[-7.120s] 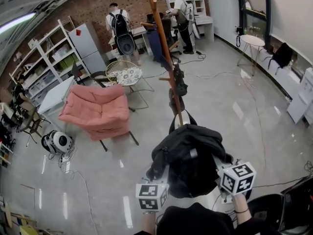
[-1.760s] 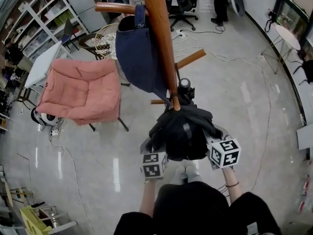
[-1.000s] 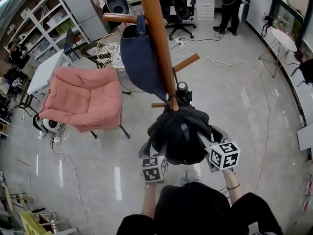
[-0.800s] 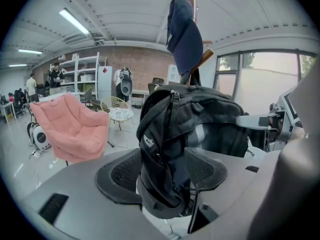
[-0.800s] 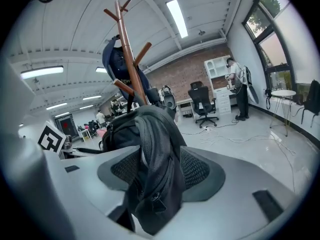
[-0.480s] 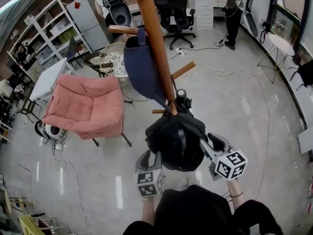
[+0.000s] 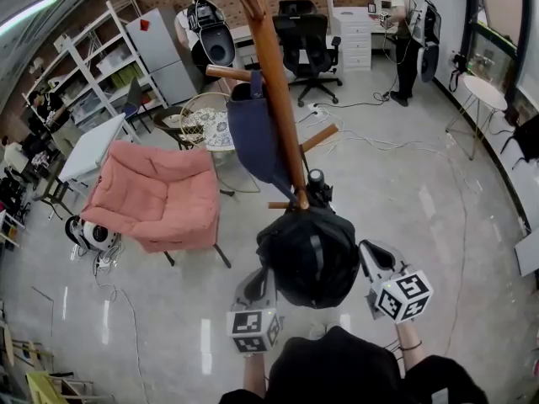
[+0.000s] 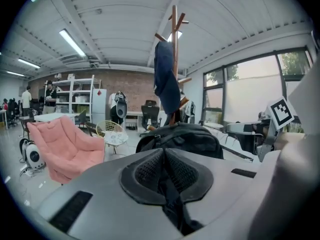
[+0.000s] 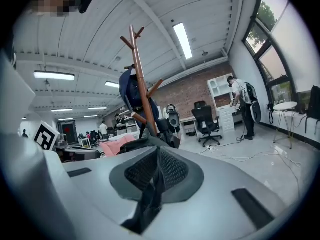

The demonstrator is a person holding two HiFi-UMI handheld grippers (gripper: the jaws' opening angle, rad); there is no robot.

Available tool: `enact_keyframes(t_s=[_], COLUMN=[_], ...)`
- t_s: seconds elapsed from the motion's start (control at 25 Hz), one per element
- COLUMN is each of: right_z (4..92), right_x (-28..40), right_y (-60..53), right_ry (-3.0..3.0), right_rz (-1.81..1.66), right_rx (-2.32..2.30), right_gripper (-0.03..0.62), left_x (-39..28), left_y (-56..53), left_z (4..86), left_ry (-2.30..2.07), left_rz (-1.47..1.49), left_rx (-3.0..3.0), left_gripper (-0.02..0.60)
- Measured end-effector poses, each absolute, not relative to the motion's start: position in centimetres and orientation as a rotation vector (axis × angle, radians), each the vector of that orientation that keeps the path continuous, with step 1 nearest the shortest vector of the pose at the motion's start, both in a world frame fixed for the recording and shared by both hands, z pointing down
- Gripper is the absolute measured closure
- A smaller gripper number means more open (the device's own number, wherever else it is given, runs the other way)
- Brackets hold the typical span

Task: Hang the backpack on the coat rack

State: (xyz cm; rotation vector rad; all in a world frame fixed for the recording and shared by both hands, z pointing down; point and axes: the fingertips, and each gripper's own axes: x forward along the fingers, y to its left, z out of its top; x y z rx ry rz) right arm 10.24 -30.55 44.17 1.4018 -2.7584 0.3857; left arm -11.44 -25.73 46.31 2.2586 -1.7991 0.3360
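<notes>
The black backpack (image 7: pixel 310 255) hangs at a low peg of the wooden coat rack (image 7: pixel 274 91), rounded and free of both grippers. A navy bag (image 7: pixel 253 137) hangs from a higher peg. My left gripper (image 7: pixel 259 274) sits at the backpack's lower left. My right gripper (image 7: pixel 370 251) is just off its right side. Both jaws have just been closing, and their pads now meet with nothing of the backpack between them. In the left gripper view the left gripper (image 8: pixel 163 151) faces the backpack (image 8: pixel 180 140) and the rack (image 8: pixel 174 59) ahead. The right gripper (image 9: pixel 159 151) faces the rack (image 9: pixel 140 79) too.
A pink armchair (image 7: pixel 156 196) stands left of the rack, with a round wire table (image 7: pixel 206 124) behind it. Farther back are an office chair (image 7: pixel 307 40), white shelves (image 7: pixel 93 74) and a person (image 7: pixel 413 15). Cables trail over the glossy floor (image 7: pixel 404 175).
The backpack, spread between the two grippers a second ago, now hangs round on its own. Both grippers have drawn off its sides and their jaws have shut.
</notes>
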Motion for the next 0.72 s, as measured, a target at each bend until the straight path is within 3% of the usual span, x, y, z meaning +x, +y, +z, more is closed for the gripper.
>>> enact_keyframes(t_s=[0.72], right_z=[37.9], right_x=[14.1], right_y=[-29.6], right_ry=[-2.766], right_rz=[0.217], right_rx=[1.591], right_gripper=[0.582], left_x=[-12.0], left_y=[-25.1], left_z=[39.8], left_ry=[-1.918], left_rz=[0.207], left_rx=[2.36], left_gripper=[0.565])
